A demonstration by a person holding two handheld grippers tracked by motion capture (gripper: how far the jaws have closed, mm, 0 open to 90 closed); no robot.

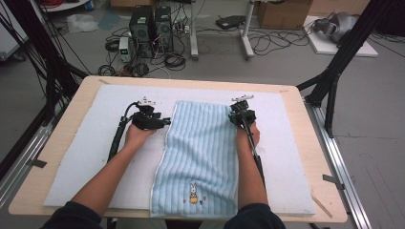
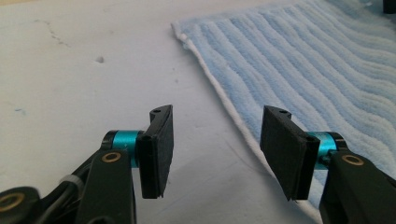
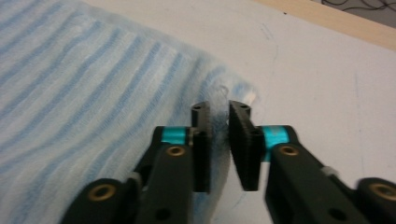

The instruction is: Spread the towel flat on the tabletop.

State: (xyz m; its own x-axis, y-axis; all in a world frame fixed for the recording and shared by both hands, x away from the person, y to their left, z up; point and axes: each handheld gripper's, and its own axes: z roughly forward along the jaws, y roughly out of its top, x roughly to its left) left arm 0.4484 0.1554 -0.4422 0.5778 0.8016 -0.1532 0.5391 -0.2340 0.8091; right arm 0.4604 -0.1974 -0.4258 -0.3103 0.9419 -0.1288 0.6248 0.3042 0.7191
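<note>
A light-blue striped towel lies flat down the middle of the white mat, with a small rabbit picture near its front edge. My left gripper sits low on the mat beside the towel's far left edge; in the left gripper view it is open, the towel's white hem running between the jaws and the towel spreading to the right. My right gripper is at the towel's far right corner; in the right gripper view it is shut on the towel's edge.
The mat covers most of a wooden table. Black frame posts stand at both far corners. Two computer towers, cables and a cardboard box are on the floor beyond the table.
</note>
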